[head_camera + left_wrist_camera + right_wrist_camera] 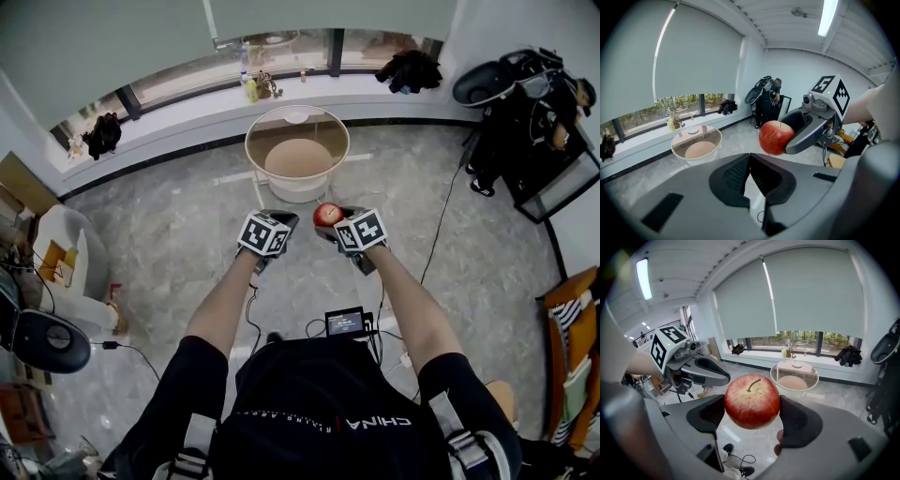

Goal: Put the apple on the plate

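right gripper (pixel 752 414): jaws pinching the apple (pixel 752 401)
left gripper (pixel 749 172): jaws empty, pressed together I think
glass surface (pixel 272 127): ahead of both jaws

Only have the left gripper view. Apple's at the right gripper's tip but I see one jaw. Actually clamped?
Observer: Yes. The right gripper view shows the apple squeezed between both pads of the right gripper, stem up.
Operator: Over the table?
Observer: No. In the head view both grippers hang over bare floor, short of the near rim of the round glass table.
Operator: Left one in the way?
Observer: No. The head view puts the left gripper level with the right one, on its left, with a strip of floor showing between it and the apple.
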A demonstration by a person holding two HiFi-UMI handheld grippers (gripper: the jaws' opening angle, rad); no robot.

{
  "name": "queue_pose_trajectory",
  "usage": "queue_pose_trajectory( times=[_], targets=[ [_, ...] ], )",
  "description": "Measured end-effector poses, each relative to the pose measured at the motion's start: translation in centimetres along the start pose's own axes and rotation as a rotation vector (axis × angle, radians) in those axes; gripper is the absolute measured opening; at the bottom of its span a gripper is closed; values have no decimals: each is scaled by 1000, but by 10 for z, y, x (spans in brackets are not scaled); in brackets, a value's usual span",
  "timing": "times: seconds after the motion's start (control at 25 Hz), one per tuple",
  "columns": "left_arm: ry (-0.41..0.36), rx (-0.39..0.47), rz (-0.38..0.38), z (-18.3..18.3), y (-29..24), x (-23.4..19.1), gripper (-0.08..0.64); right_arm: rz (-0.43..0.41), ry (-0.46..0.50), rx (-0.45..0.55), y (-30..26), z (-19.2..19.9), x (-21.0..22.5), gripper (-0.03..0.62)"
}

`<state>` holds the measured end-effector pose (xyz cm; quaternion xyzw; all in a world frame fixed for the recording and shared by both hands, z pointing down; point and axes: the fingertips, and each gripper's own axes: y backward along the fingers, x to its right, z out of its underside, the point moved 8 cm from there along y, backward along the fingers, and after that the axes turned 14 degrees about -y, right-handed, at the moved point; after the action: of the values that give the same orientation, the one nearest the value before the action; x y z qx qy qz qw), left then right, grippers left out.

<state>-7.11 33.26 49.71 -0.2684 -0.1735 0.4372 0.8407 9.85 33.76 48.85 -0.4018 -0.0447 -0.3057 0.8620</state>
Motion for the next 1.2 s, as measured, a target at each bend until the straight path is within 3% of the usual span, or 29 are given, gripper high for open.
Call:
queue_pose_trajectory(
  times=[0.32, 0.6, 0.76, 1.0, 1.2],
  targets=[
    [25, 9, -14, -14, -18, 10, 17, -12, 0, -3, 15, 5, 29, 376],
    [7, -38, -79, -22, -32, 23, 17, -16, -23, -6, 27, 10, 64, 376],
    [20, -81, -75, -7, -49, 15, 17, -23, -57, -25, 8, 10, 83, 376],
    [65, -99, -48, 10, -92, -53, 17, -12, -81, -57, -48, -16, 109, 376],
    [65, -84, -21, 1, -132, -156, 17, 47, -121, -68, -111, -82, 141, 376]
  ],
)
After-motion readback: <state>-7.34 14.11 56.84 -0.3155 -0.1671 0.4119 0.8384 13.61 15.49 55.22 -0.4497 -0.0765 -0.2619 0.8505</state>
